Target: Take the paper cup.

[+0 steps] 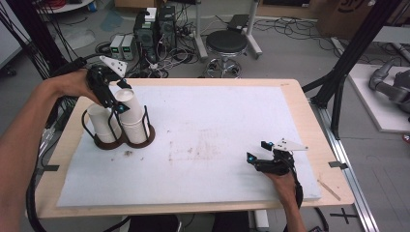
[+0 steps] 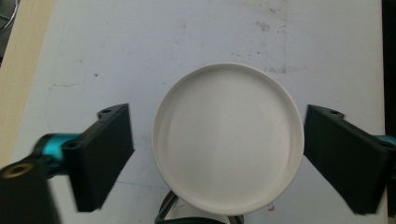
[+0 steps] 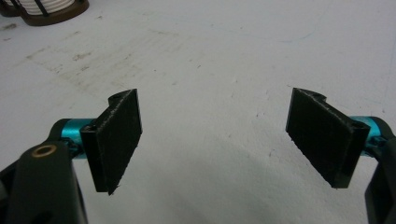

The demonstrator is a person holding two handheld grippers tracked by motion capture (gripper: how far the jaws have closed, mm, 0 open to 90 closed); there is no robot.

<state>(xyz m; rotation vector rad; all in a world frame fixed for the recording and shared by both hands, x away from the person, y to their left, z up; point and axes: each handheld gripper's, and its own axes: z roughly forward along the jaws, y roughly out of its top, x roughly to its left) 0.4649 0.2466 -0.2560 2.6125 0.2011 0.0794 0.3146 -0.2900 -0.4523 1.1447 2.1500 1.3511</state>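
Right gripper (image 1: 260,151) nearest, held low at 5 o'clock on white mat (image 1: 212,130), hand (image 1: 285,186) behind it coming in from bottom edge. Jaws wide apart, nothing btwn them; right gripper view (image 3: 214,135) looks along bare stained mat, w/ dark holder base (image 3: 51,14) far off at 11 o'clock. Grey 3-cornered plate (image 1: 290,145) on top, cable trailing back along wrist.

Mid-table: faint brown smudges (image 1: 193,150) on mat, small dark spot (image 1: 128,153) just beside holder at its 5 o'clock.

Further out, 9–10 o'clock on mat: dark wire cup holder (image 1: 118,137), two rings side by side, white paper cup (image 1: 102,123) in left ring, taller stack of cups (image 1: 131,116) in right ring, both upright. Left gripper (image 1: 117,96) over the right-hand stack, pointing down, left hand (image 1: 77,84) and forearm reaching in from 8 o'clock. Left gripper view (image 2: 217,140) straight down into top cup (image 2: 228,140): round rim centred btwn jaws, jaws spread either side, clear gaps both sides, not touching rim. Bit of wire holder (image 2: 163,212) peeking at 6 o'clock under cup.

Beyond table edge (image 1: 203,81), 12 o'clock: black round stool (image 1: 227,43), computer boxes (image 1: 154,29) w/ tangled cables on floor; black frame legs (image 1: 348,58) at 2 o'clock.
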